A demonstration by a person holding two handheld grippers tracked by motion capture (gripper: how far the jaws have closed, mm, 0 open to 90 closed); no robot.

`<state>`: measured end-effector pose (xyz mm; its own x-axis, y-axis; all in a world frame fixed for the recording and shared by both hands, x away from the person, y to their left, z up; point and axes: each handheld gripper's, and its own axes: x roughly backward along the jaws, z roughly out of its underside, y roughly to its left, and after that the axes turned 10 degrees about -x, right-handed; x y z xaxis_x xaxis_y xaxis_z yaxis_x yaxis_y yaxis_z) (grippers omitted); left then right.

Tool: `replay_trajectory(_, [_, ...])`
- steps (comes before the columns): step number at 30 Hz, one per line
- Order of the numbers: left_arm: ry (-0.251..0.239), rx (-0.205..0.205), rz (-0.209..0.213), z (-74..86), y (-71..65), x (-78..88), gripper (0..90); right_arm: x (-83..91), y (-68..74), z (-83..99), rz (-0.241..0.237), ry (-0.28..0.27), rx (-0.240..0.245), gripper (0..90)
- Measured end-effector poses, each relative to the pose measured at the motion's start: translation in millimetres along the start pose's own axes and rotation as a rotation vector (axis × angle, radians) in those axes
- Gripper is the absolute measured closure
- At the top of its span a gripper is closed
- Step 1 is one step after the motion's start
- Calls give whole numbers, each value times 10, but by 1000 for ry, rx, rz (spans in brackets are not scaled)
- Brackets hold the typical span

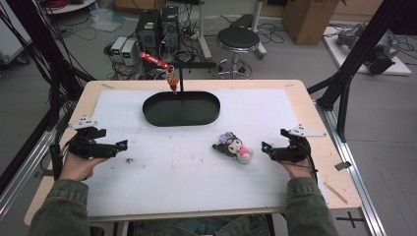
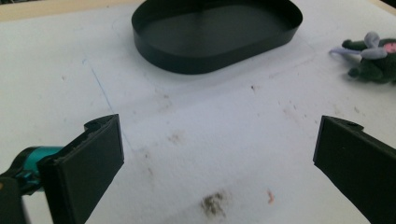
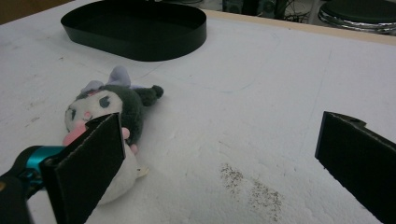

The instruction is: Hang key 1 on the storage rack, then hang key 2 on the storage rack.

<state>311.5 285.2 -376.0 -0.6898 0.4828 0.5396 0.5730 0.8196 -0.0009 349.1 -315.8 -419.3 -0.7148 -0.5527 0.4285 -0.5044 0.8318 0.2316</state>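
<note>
A: Clutter check around the plush toy [image 1: 233, 147]?

B: Table [image 1: 314, 128] was mostly bare. Toy lay on its side on the white sheet [image 1: 187, 172], right of centre, just beside my right gripper [image 1: 266, 147]. Black oval tray [image 1: 181, 108] sat well apart from it, toward the far edge. A thin black stand [image 1: 180, 78] rose at the tray's far rim, with a small orange charm [image 1: 172, 82] and a red tag [image 1: 154, 59] hanging off it.

A: Anything blocking?

B: Nothing between the toy and the tray. Only dirt smudges [image 1: 130, 160] on the sheet near my left gripper [image 1: 123, 144].

A: Tool state?

B: Both spread wide, nothing between the jaws. In the right gripper view the toy [image 3: 109, 135] sat partly behind my one jaw, outside the gap.

A: Any text readable?

B: Red tag had white print, too small to read. None on the toy or tray.
</note>
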Motion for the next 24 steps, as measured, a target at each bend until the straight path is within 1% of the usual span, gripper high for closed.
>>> replay_trajectory(2, [-2,-3,-5,104,-31,33,21,1,0,0,-1,0,0,4])
replay_trajectory(4, [5,9,-10,191,-37,48,21,-1,0,1,-4,3,-2,4])
replay_trajectory(7, [6,24,-29,296,-32,57,21,-5,5,2,-6,6,-8,4])
replay_trajectory(8, [9,19,-35,320,-29,65,21,-4,8,1,-7,6,-10,4])
replay_trajectory(9, [7,16,-39,339,-31,71,21,-4,6,-2,-7,2,-5,4])
replay_trajectory(11, [-1,8,-43,365,-38,88,21,11,14,-17,-16,-12,-14,4])
replay_trajectory(14, [-12,5,-48,409,-44,106,21,32,8,-54,-47,-39,-47,4])
replay_trajectory(16, [-11,5,-49,445,-38,110,21,37,15,-73,-57,-37,-60,4])
replay_trajectory(19, [-5,6,-60,498,-31,108,21,40,51,-98,-66,-32,-50,4])
replay_trajectory(22, [-14,13,-75,544,-35,106,21,38,99,-122,-73,-34,-40,4])
replay_trajectory(24, [-15,14,-71,563,-39,103,21,28,118,-136,-83,-35,-42,4])
